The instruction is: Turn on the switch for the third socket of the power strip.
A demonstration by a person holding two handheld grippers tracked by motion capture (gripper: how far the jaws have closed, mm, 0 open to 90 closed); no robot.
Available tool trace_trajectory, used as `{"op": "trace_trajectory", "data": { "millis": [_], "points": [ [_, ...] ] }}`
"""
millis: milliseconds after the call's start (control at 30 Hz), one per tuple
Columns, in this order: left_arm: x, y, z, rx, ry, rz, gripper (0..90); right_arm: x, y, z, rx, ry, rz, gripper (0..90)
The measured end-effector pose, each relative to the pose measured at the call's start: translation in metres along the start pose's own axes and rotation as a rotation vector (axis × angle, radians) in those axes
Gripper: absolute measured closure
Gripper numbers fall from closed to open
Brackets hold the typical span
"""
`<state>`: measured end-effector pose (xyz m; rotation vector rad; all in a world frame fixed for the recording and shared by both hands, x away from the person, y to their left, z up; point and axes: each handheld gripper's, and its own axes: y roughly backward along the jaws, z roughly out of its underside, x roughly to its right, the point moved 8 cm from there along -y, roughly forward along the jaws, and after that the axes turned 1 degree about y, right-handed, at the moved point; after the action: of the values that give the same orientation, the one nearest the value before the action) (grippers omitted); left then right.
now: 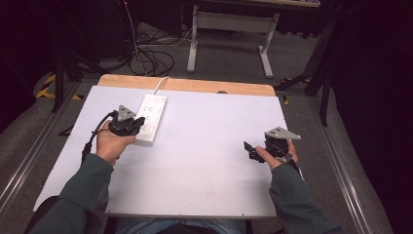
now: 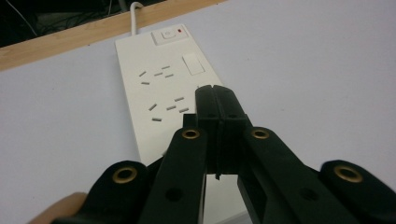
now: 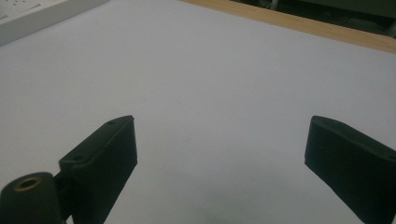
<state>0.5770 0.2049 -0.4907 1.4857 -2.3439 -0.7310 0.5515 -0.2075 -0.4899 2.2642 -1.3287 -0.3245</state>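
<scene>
Overhead, a white board [image 1: 195, 146] covers a wooden table [image 1: 195, 86], whose bare strip of wood runs along the far edge. A white power strip [image 1: 151, 118] lies flat on the board's far left part, long axis running near to far, with its white cord [image 1: 159, 84] leaving the far end over the wood strip.

Left gripper [image 1: 127, 125]: held in the person's left hand [image 1: 111, 144], positioned over the near end of the power strip. In the left gripper view its jaws are pressed together with nothing between them, their tips [image 2: 218, 109] above the strip's face. That view shows two groups of socket slots, a rectangular panel and, at the far end, a square switch [image 2: 169, 34] with a small red mark beside it. Whether the tips touch the strip cannot be determined.

Right gripper [image 1: 252, 150]: held in the right hand [image 1: 272, 157] over the right part of the board, well apart from the power strip, pointing left. In the right gripper view its jaws stand wide apart, empty, above bare white surface.

Beyond the table: grey floor, loose cables [image 1: 153, 61], and the legs of a second table [image 1: 229, 22].
</scene>
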Motion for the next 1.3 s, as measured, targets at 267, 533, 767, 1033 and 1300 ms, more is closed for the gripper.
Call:
{"op": "trace_trajectory", "data": {
  "millis": [267,533,767,1033,1300],
  "points": [
    [0.003,-0.006,0.0,-0.017,-0.009,0.009,90.0,0.0,0.0,0.0,0.0,0.001,-0.001,9.8],
    [0.006,-0.014,0.0,-0.031,-0.015,0.011,90.0,-0.001,0.0,0.001,-0.003,-0.003,-0.001,9.8],
    [0.011,-0.02,-0.001,-0.038,-0.024,0.022,90.0,0.0,0.0,0.0,-0.001,0.001,-0.001,9.8],
    [0.015,-0.028,0.002,-0.063,-0.036,0.027,90.0,-0.001,0.001,0.0,-0.001,0.003,0.002,9.8],
    [0.015,-0.035,0.007,-0.089,-0.036,0.024,90.0,0.0,0.001,0.001,-0.001,0.01,0.003,9.8]
  ]
}}
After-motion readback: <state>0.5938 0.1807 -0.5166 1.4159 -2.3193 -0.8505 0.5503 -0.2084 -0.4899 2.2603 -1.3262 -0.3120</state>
